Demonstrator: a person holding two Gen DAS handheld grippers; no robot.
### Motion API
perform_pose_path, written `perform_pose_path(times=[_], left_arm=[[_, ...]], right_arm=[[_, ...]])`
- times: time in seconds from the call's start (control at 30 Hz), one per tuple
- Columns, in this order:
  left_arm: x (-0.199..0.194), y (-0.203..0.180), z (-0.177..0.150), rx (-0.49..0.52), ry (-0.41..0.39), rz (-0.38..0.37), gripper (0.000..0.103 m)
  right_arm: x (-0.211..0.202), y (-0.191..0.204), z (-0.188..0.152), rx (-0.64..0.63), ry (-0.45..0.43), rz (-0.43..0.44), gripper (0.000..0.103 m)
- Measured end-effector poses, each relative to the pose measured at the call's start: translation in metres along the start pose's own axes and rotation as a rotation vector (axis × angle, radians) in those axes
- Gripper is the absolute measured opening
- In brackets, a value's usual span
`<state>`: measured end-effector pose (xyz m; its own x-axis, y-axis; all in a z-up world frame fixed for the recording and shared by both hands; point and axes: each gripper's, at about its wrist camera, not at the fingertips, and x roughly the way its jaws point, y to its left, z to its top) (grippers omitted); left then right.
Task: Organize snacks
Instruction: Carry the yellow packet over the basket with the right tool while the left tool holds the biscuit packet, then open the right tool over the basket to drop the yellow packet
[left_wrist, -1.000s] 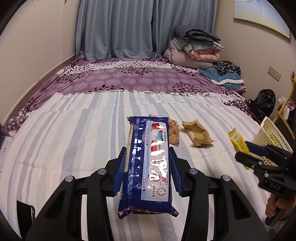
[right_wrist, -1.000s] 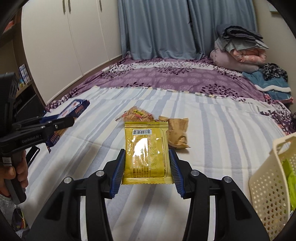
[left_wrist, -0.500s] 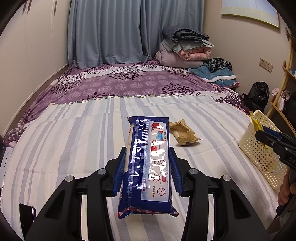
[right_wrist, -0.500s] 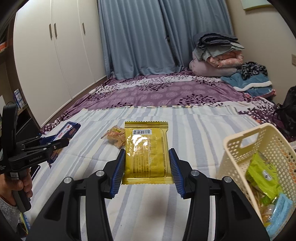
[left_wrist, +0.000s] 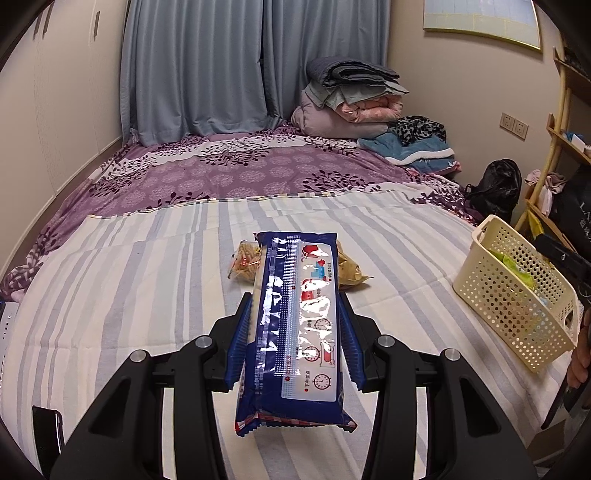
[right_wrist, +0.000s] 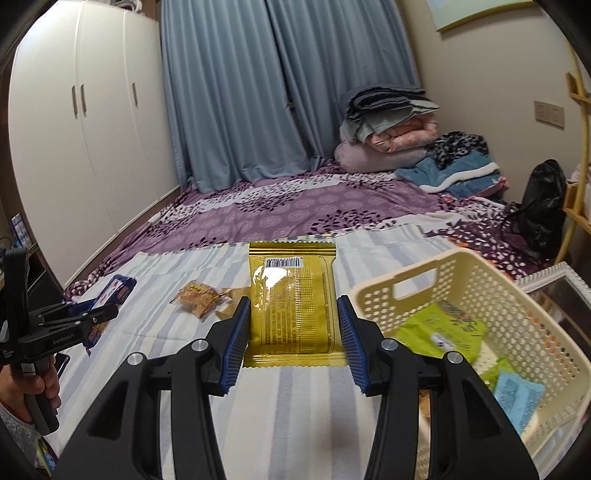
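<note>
My left gripper (left_wrist: 295, 332) is shut on a long blue snack pack (left_wrist: 295, 325) and holds it above the striped bed. My right gripper (right_wrist: 291, 325) is shut on a gold snack packet (right_wrist: 291, 299), held just left of the cream perforated basket (right_wrist: 524, 306). The basket also shows at the right in the left wrist view (left_wrist: 491, 280). It holds green (right_wrist: 443, 332) and light blue (right_wrist: 517, 395) packets. An orange snack bag (right_wrist: 195, 295) and a brown one (left_wrist: 351, 269) lie on the bed ahead. The left gripper shows at the left in the right wrist view (right_wrist: 107, 314).
Folded bedding (left_wrist: 351, 99) is piled at the far end of the bed by the curtains. A white wardrobe (right_wrist: 85, 147) stands left. A black bag (left_wrist: 495, 188) and a wooden shelf (left_wrist: 554, 177) stand right of the bed.
My right gripper has carried the gold packet rightward to the basket, which now fills the right of its view. My left gripper has turned right with the blue pack still held.
</note>
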<state>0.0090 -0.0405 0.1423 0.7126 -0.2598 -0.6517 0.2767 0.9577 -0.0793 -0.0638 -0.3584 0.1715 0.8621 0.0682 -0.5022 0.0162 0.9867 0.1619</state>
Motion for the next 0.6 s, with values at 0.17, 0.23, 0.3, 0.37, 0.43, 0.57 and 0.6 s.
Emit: perform_pose_path(times=[0.17, 0.23, 0.3, 0.37, 0.43, 0.57, 0.6], left_arm=[[-0.001, -0.009, 0.001, 0.011, -0.004, -0.016, 0.045], [-0.001, -0.014, 0.002, 0.016, -0.005, -0.023, 0.045], [-0.001, -0.018, 0.003, 0.021, -0.005, -0.029, 0.045], [0.0, -0.022, 0.003, 0.026, -0.003, -0.034, 0.045], [0.001, -0.026, 0.004, 0.031, -0.001, -0.038, 0.045], [0.004, -0.035, 0.006, 0.046, 0.003, -0.046, 0.045], [0.004, -0.037, 0.006, 0.05, 0.003, -0.048, 0.045]], right_arm=[[-0.018, -0.033, -0.002, 0.069, -0.014, -0.067, 0.047], [-0.023, -0.046, -0.004, 0.084, -0.016, -0.106, 0.047], [-0.028, -0.061, -0.007, 0.101, -0.014, -0.142, 0.048], [-0.032, -0.072, -0.012, 0.115, -0.008, -0.173, 0.048], [-0.034, -0.084, -0.017, 0.134, -0.003, -0.202, 0.048], [-0.038, -0.106, -0.026, 0.172, 0.013, -0.235, 0.048], [-0.037, -0.11, -0.029, 0.181, 0.02, -0.24, 0.049]])
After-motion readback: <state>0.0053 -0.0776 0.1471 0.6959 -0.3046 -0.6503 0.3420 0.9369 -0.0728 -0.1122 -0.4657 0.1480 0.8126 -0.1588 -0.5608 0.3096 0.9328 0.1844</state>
